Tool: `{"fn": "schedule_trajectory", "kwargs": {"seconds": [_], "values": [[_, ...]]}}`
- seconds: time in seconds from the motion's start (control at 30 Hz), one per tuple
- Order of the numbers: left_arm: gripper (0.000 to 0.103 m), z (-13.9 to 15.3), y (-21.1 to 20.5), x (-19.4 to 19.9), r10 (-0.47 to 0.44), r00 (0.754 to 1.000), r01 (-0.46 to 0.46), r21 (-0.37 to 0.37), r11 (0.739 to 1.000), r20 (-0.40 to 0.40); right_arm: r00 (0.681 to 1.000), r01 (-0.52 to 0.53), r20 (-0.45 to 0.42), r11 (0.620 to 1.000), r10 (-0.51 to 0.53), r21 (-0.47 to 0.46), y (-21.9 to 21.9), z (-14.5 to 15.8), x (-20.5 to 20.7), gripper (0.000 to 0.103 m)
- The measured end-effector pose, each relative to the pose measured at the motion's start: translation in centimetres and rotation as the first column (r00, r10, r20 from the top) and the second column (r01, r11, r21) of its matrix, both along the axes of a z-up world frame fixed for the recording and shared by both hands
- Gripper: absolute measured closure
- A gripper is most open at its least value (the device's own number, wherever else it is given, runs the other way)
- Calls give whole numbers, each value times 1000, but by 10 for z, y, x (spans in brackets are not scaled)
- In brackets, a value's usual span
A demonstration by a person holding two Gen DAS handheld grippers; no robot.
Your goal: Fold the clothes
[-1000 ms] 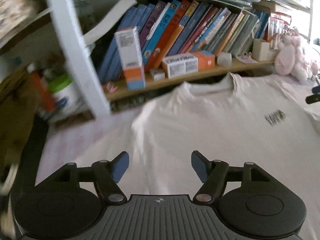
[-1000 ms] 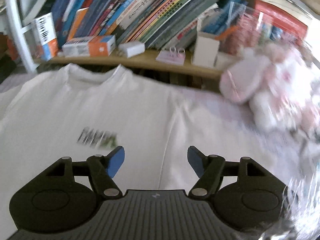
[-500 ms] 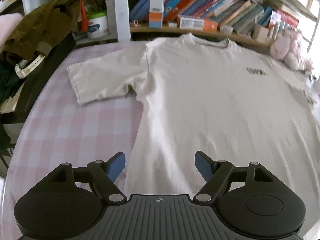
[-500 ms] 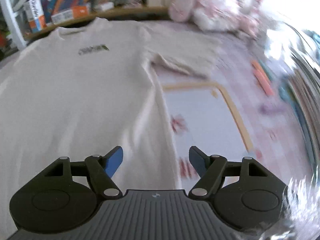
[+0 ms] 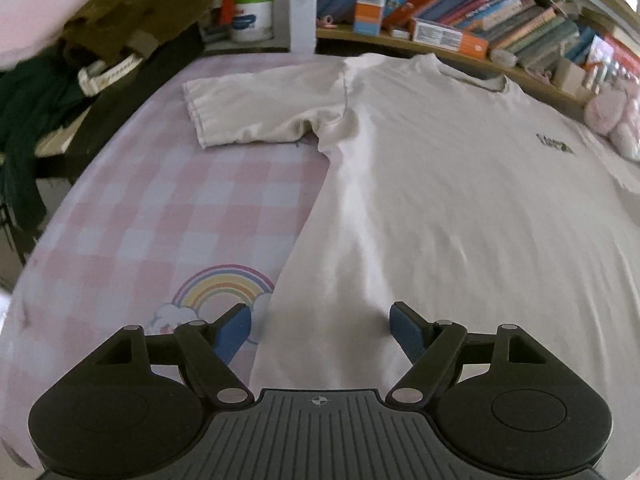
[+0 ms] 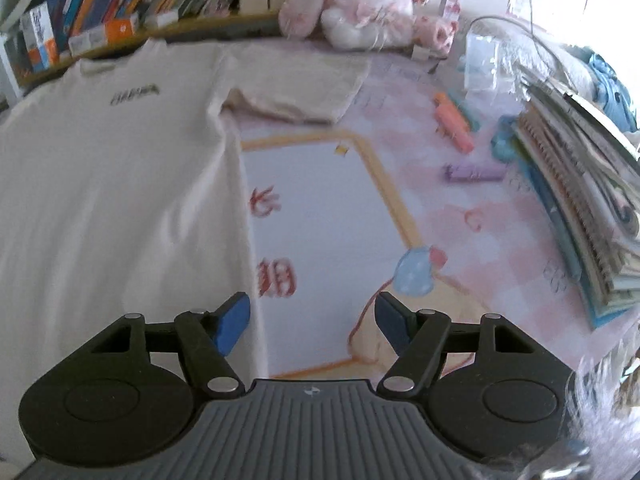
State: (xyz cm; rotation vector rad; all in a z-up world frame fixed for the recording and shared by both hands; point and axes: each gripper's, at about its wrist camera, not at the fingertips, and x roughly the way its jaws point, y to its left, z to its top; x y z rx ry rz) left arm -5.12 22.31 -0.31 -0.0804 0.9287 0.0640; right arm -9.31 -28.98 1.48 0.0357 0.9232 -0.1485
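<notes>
One cream T-shirt (image 5: 440, 200) lies flat, front up, on a pink checked sheet (image 5: 168, 208). Its long axis runs from the hem at the bottom of each frame to the collar at the top, by the one bookshelf (image 5: 460, 46). Two short sleeves spread sideways: one at upper left in the left view, one at upper centre in the right view. Two grippers show. The left gripper (image 5: 320, 330) has its jaws spread over the shirt's side edge, gripping nothing. The right gripper (image 6: 312, 322) has its jaws closing slightly, nothing between them. One plush toy (image 6: 360, 4) sits at the top.
</notes>
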Motion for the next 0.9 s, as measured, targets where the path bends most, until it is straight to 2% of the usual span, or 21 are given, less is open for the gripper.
{"fn": "schedule_trajectory", "kwargs": {"seconds": [0.07, 0.1, 0.13, 0.17, 0.23, 0.27, 0.3, 0.33, 0.37, 0.4, 0.43, 0.57, 0.67, 0.77, 0.8, 0.87, 0.9], "values": [[26, 0, -3, 1, 5, 1000, -5, 4, 1000, -3, 1000, -10, -13, 1000, 10, 15, -6, -1, 4, 36], [27, 0, -4, 2, 6, 1000, -6, 6, 1000, -5, 1000, -19, -23, 1000, 19, 20, -8, -2, 5, 39], [28, 0, -5, 2, 11, 1000, -11, 5, 1000, -3, 999, -27, -38, 999, 28, 25, -10, -5, 7, 49], [33, 0, -6, 1, 12, 1000, -12, 17, 1000, -2, 998, -34, -43, 999, 35, 43, -12, -6, 7, 51], [43, 0, -9, 0, 7, 1000, -7, 39, 999, 5, 998, -49, -44, 997, 51, 56, -14, -6, 7, 61], [53, 0, -10, -1, 5, 1000, -5, 39, 999, 9, 996, -76, -44, 995, 79, 59, -12, -5, 8, 66], [65, 2, -9, -1, 8, 1000, -9, 39, 999, 9, 994, -97, -44, 993, 100, 63, -10, -5, 8, 77], [70, 3, -8, -1, 15, 1000, -15, 35, 999, 7, 991, -122, -47, 990, 125, 69, -8, -4, 8, 86], [79, 3, -6, -2, 26, 1000, -26, 30, 999, 6, 987, -150, -49, 986, 154, 69, -5, -4, 9, 90], [83, 4, -5, -3, 38, 999, -38, 25, 999, 5, 982, -179, -51, 981, 182, 70, -1, -4, 10, 99], [87, 4, -3, -4, 50, 999, -50, 20, 999, 4, 976, -207, -52, 976, 211, 71, 2, -4, 11, 102], [89, 5, -6, -6, 71, 997, -71, 18, 997, -7, 981, -189, -42, 981, 187, -49, -2, -7, 17, 102], [89, 6, -9, -8, 64, 998, -63, 23, 998, -15, 990, -133, -45, 990, 132, -39, -24, -7, 21, 102], [89, 7, -10, -10, 63, 998, -63, 23, 998, -18, 993, -104, -49, 994, 106, 31, -41, -6, 19, 102], [85, 7, -9, -10, 64, 998, -64, 21, 998, -21, 994, -96, -50, 993, 100, 68, -45, -5, 17, 102], [83, 9, -6, -8, 67, 997, -65, 38, 997, -26, 996, -71, -50, 986, 80, 150, -48, -4, 15, 100], [79, 10, -5, -8, 65, 998, -65, 45, 997, -18, 996, -62, -49, 980, 72, 189, -49, -3, 13, 96]]}}
